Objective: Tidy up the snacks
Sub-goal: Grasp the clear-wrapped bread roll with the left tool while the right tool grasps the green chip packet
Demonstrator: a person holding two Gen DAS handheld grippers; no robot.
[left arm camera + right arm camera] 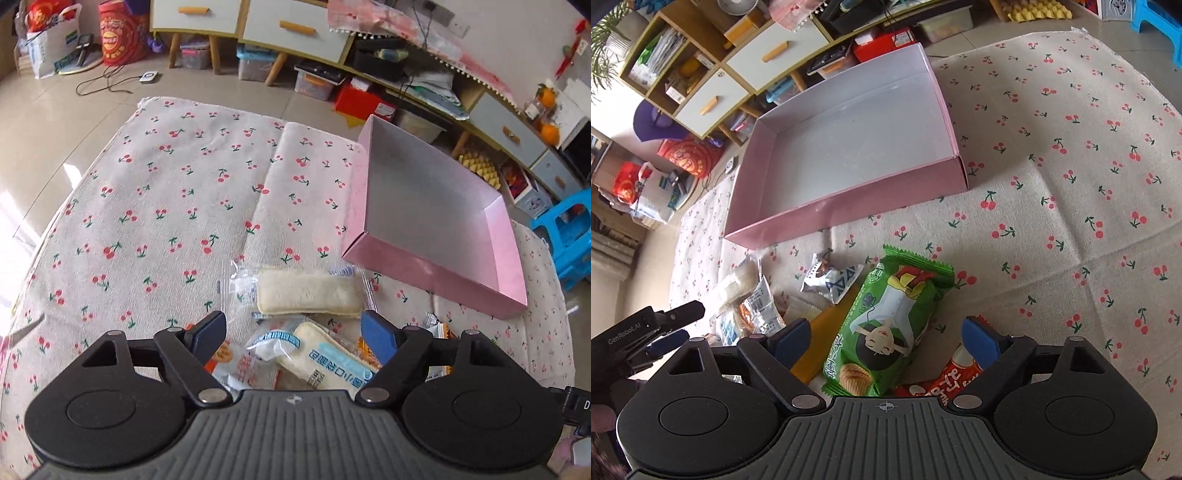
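My left gripper (293, 332) hangs over the near pile of snacks with its jaws well apart, pressing on nothing; a clear-wrapped bread packet with a pale blue label (325, 360) lies between the blue pads (376, 334). My right gripper (886, 338) is likewise spread wide and holds nothing, straddling a green chip bag (886, 325) without touching it.

The biggest thing here is the cherry-print cloth (166, 192) covering the table, creased down the middle. On it, beyond the snacks, sits a shallow pink box (798, 218) with a pale inner floor; I see nothing in it.

The snacks all lie on the cloth near me, outside the box. From the left wrist: a clear-wrapped white bread slice (308, 293) lies flat just beyond my fingers, and an orange-printed packet (240, 363) lies partly under the blue-label packet. From the right wrist: a red packet (945, 380) lies to the right of the green bag, a mustard-yellow packet (820, 343) to its left, and a small silver-and-white sachet (831, 278) further away. More clear-wrapped breads (738, 291) lie left of those, by my left gripper, which shows at that edge.

Around the table the floor (55, 122) is glossy beige tile. White cabinets with wooden handles (243, 22) stand along the far wall, storage bins beneath them, and a blue plastic stool (569, 232) sits at the right.
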